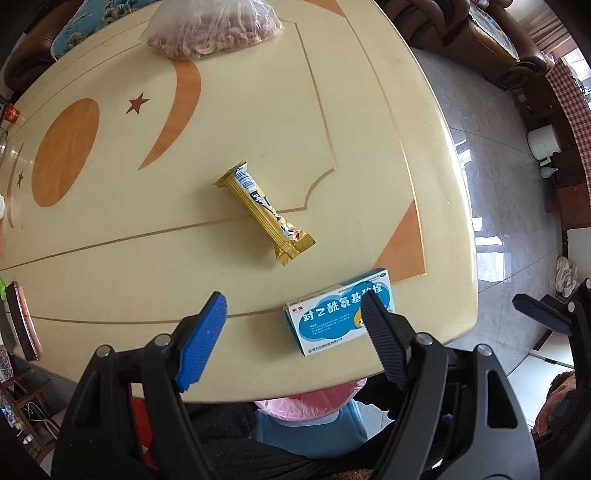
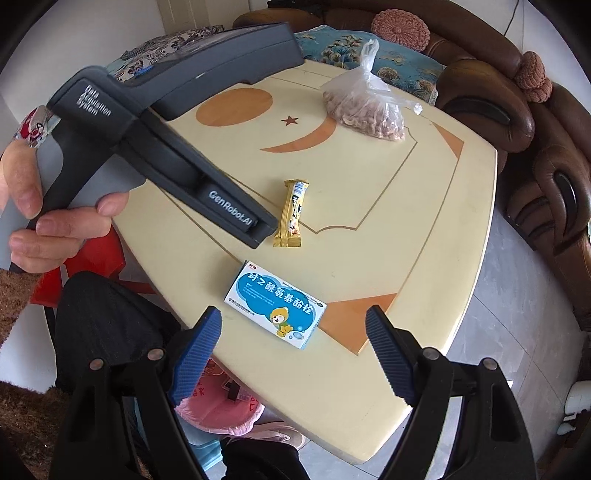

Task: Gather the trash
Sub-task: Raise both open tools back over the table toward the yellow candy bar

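Note:
A gold snack wrapper [image 1: 264, 218] [image 2: 291, 214] lies in the middle of the cream table [image 1: 129, 277] [image 2: 424, 240]. Closer to the front edge sits a blue and white medicine box [image 1: 332, 317] [image 2: 275, 306]. My left gripper [image 1: 293, 332] hovers open above the table's front edge, with its right-hand finger [image 1: 384, 339] over the box and nothing between the pads. My right gripper [image 2: 295, 350] is open too, just short of the box and empty. A hand [image 2: 37, 214] holds the left gripper's grey body [image 2: 166, 129]. Under the table edge stands a bin lined with a pink bag [image 1: 306, 402] [image 2: 218, 406].
A clear plastic bag of nuts [image 1: 214, 29] [image 2: 365, 107] rests at the table's far side. A phone [image 1: 22, 321] lies at the left edge. A brown sofa [image 2: 535, 166] wraps round the far and right sides. A red stool [image 2: 92, 266] stands beside the table.

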### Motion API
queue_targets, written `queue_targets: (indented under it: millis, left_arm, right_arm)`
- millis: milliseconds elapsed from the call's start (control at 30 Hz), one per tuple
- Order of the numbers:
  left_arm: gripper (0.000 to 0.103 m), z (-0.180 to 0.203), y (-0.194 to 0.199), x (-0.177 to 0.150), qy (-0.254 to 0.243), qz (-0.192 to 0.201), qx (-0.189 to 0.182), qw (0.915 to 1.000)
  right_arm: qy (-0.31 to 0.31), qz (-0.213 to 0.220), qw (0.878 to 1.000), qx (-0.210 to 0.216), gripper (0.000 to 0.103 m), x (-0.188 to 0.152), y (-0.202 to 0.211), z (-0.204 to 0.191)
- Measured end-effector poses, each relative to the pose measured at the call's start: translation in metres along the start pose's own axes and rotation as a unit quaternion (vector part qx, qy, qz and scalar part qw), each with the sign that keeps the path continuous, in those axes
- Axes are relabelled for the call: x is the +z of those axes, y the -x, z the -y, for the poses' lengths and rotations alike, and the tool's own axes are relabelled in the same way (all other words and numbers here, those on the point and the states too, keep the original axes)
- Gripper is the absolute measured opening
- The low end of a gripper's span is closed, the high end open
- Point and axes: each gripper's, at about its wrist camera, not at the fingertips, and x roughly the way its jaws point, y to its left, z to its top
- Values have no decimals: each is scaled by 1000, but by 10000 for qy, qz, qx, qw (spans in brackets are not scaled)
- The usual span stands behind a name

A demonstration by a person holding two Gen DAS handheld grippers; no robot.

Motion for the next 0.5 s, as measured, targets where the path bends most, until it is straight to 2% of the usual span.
queue_targets:
  millis: [133,500]
  left_arm:
    - [73,-1,-17,14,77,-98,-75,9999]
    - [73,-22,-65,53,595,-466,-563,9956]
  right_arm:
    - [187,-196,9996,101,78,5,-20,2]
    - [733,-520,9948,477,78,15,-74,4]
